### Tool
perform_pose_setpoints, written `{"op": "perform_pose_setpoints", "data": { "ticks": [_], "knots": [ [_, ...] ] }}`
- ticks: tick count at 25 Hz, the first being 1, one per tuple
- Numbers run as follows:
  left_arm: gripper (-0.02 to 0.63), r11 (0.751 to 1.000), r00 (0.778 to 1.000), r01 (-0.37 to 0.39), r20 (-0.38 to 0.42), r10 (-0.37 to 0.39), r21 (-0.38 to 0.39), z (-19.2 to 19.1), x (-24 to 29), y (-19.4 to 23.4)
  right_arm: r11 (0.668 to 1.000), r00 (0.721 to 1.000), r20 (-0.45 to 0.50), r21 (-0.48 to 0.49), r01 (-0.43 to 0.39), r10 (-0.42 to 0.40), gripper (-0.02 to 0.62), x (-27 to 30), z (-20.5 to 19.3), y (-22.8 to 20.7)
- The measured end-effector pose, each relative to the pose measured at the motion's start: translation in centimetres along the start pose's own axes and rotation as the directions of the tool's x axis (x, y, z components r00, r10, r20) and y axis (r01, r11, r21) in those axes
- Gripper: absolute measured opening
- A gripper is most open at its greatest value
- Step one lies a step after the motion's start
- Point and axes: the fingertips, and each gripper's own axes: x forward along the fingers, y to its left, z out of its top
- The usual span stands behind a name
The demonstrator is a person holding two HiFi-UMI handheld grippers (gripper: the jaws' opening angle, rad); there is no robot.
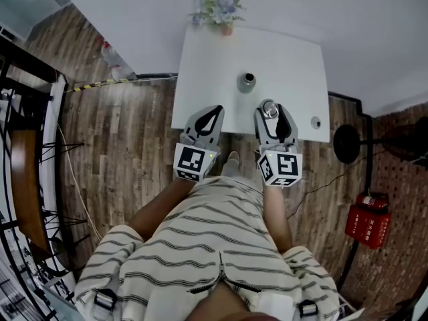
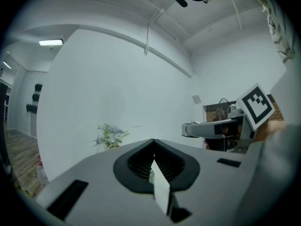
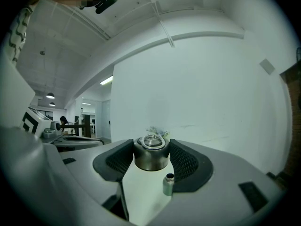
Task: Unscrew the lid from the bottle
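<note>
The steel bottle (image 1: pixel 247 82) stands upright in the middle of the white table (image 1: pixel 294 59) with its mouth uncovered. In the right gripper view the bottle (image 3: pixel 168 184) is small and well ahead of the jaws. My right gripper (image 1: pixel 269 107) is shut on the metal lid (image 3: pixel 151 153), which has a ring handle on top and fills the gap between the ribbed pads (image 3: pixel 186 164). The right gripper (image 3: pixel 151 147) hovers at the table's near edge, apart from the bottle. My left gripper (image 1: pixel 212 111) is shut and holds nothing, beside the right one at the near edge; in its own view the left gripper (image 2: pixel 154 147) shows only closed jaws.
A potted flower bunch (image 1: pixel 219 9) stands at the table's far edge against the white wall. A small round object (image 1: pixel 315 122) lies near the right front corner. A red box (image 1: pixel 368 221) and a black stand (image 1: pixel 346 143) sit on the wooden floor to the right.
</note>
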Motion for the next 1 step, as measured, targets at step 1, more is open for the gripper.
{"op": "perform_pose_setpoints", "data": {
  "ticks": [1],
  "knots": [
    [-0.002,1.0,1.0,0.0,0.0,0.0,0.0,0.02,-0.04,0.08,1.0,1.0,-0.001,-0.001,-0.001,0.001,0.253,0.06,-0.01,0.11]
  ]
}}
